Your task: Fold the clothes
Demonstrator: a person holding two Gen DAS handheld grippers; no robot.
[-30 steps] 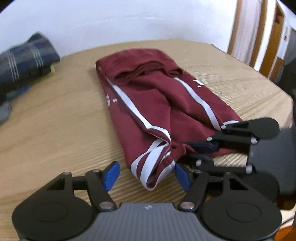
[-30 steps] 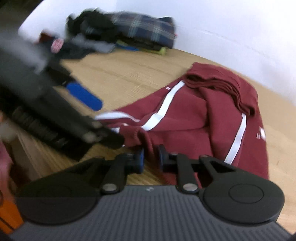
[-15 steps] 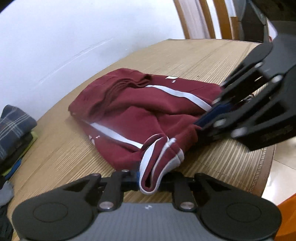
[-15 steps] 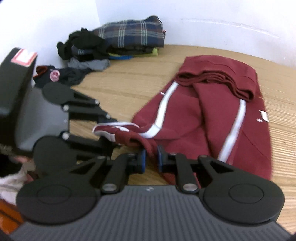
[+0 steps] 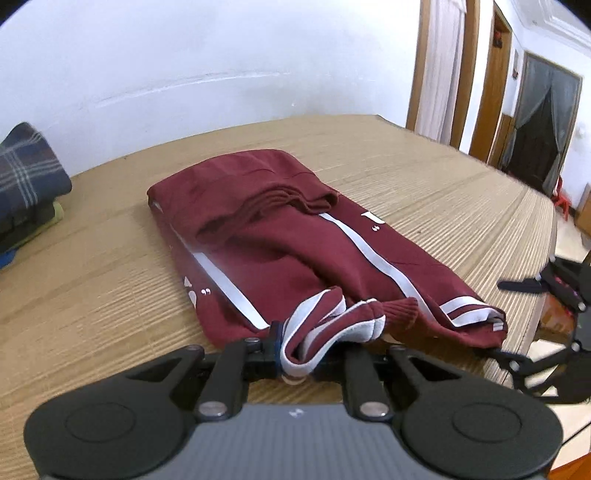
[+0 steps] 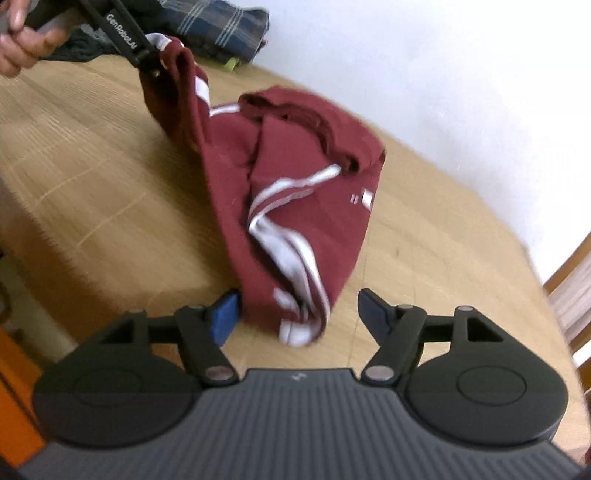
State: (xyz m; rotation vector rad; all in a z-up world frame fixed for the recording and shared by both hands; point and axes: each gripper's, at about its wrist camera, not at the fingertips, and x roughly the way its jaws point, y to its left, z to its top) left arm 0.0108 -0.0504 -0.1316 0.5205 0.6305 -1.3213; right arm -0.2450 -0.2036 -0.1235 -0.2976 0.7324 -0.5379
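Maroon track pants [image 5: 280, 236] with white side stripes lie partly folded on the wooden table [image 5: 92, 266]. My left gripper [image 5: 306, 350] is shut on one white-striped cuff and holds it lifted off the table; it shows in the right wrist view [image 6: 147, 55] at upper left, with the leg hanging from it. My right gripper [image 6: 297, 310] is open, its blue pads [image 6: 223, 314] either side of the other cuff [image 6: 295, 317], which rests loose on the table. The right gripper also shows at the right edge of the left wrist view [image 5: 554, 314].
A stack of folded clothes topped by a plaid garment [image 5: 26, 177] sits at the table's far left, seen also in the right wrist view [image 6: 218, 26]. The table's front edge [image 6: 33, 229] is close. A doorway [image 5: 535, 122] lies beyond the table.
My right gripper has opened and let go of its cuff, which now lies on the table. My left gripper, shut on its cuff, has lifted it up and away.
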